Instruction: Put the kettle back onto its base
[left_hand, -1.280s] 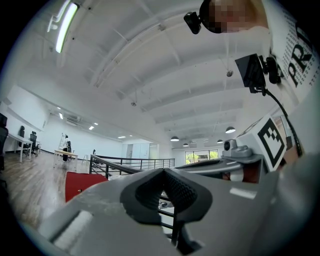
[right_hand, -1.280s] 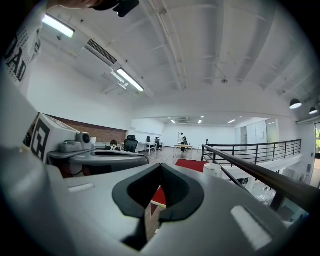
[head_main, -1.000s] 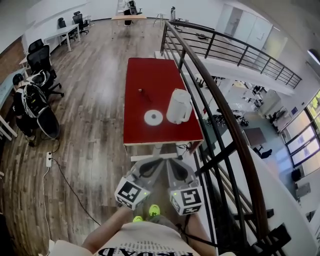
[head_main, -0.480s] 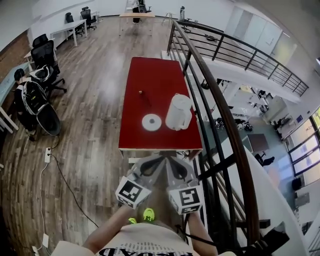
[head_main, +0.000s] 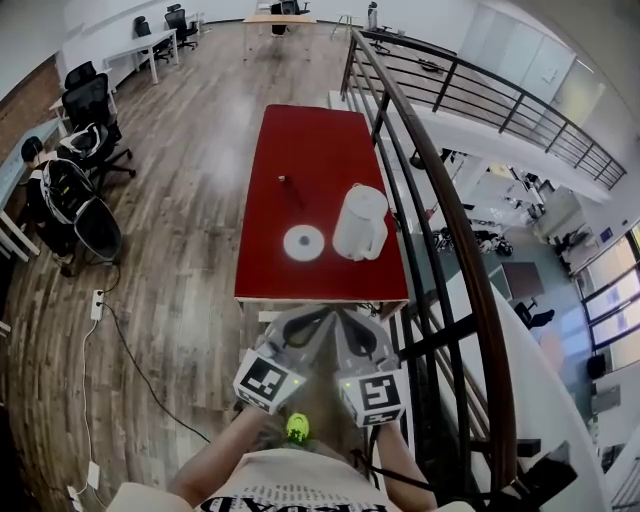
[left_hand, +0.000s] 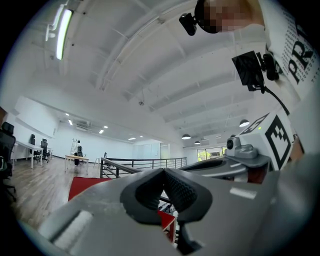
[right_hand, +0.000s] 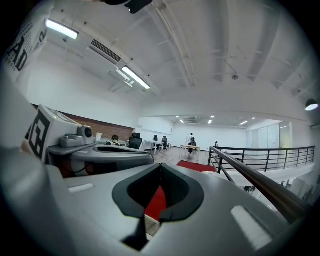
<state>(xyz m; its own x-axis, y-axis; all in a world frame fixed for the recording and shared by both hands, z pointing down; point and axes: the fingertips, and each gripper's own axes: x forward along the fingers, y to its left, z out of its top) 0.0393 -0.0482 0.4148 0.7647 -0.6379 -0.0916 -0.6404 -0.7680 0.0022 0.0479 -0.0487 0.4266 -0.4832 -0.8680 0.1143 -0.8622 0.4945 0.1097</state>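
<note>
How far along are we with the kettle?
Done: nothing yet. The kettle stands on the red table beside its base, to the right of it, not on it.
In hand: nothing. The left gripper and right gripper are both shut and empty, short of the table's near edge.
Left: reach the kettle, grip it, lift it and set it on the base.

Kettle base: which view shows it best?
Head view: the white round base lies in full sight on the red table, just left of the kettle. Both gripper views catch only slivers of red table past their jaws; no base visible.
</note>
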